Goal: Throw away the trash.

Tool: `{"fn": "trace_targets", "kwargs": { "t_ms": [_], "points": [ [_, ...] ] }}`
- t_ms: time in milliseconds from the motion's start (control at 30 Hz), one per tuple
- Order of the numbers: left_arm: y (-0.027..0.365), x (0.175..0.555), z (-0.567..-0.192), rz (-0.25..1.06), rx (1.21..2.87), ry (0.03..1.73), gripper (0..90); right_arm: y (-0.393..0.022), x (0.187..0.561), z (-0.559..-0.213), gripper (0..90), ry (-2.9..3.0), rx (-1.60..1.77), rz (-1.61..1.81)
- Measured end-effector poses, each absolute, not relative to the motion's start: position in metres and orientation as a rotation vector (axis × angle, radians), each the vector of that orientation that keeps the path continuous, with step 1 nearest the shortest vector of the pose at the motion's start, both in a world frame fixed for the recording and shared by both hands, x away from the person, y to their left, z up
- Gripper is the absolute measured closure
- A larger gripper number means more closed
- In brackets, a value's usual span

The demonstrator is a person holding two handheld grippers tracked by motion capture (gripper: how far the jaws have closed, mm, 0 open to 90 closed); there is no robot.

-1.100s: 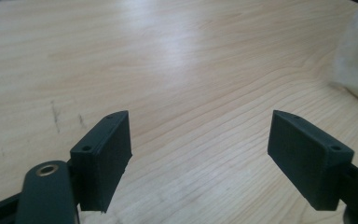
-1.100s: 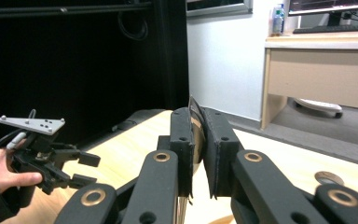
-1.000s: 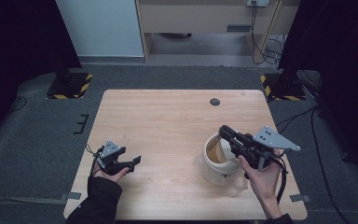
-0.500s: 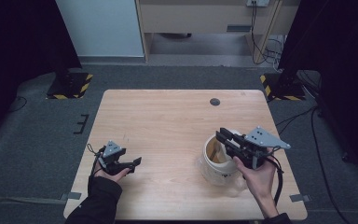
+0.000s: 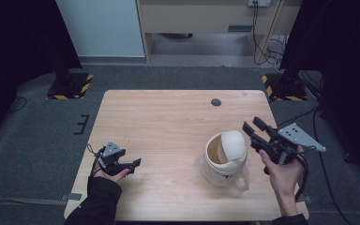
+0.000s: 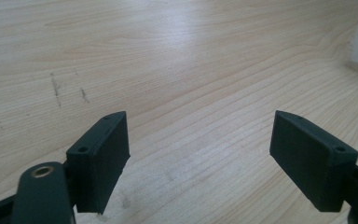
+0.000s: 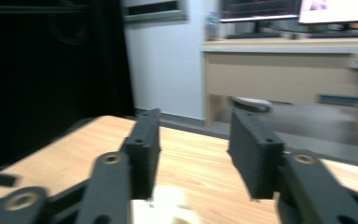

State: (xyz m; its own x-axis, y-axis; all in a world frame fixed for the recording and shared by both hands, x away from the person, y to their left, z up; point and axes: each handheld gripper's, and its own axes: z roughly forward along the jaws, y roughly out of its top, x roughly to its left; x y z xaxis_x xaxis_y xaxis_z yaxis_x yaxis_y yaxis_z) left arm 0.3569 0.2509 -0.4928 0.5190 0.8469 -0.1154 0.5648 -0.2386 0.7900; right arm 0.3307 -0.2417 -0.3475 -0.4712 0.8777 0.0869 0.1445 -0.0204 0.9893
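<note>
cream round tub with tilted domed lid (image 5: 225, 157) on pale wooden counter (image 5: 168, 122), right of centre | right hand-held gripper (image 5: 254, 127) just beside it, part-open, empty | left hand-held gripper (image 5: 135, 165) wide open, empty, resting | advice: approach lid level, slowly

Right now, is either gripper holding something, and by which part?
Nothing is held. The left gripper is open over bare table. The right gripper is open too, raised beside the tub, apart from it.

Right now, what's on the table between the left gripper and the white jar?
Nothing. In the high view, only bare wood runs from the left gripper to the white jar; the left gripper view shows the same bare table.
</note>
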Motion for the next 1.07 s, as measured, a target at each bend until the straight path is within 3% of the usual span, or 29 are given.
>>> {"fn": "trace_targets", "kwargs": {
  "t_ms": [67, 500, 767, 1067],
  "points": [
    [0.251, 0.357, -0.493, 0.427, 1.944, 1.160, 18.9, -0.262, 0.339, -0.360, 43.4, 1.620, 1.148, 1.482],
    [0.256, 0.363, -0.505, 0.377, 2.026, 1.219, 16.0, -0.318, 0.372, -0.455, 21.2, 1.755, 1.397, 1.157],
    [0.262, 0.368, -0.511, 0.386, 2.062, 1.251, 14.4, -0.349, 0.379, -0.501, 18.3, 1.748, 1.546, 1.220],
    [0.269, 0.371, -0.518, 0.399, 2.095, 1.297, 12.2, -0.351, 0.384, -0.521, 15.3, 1.931, 1.525, 1.046]
  ]
}}
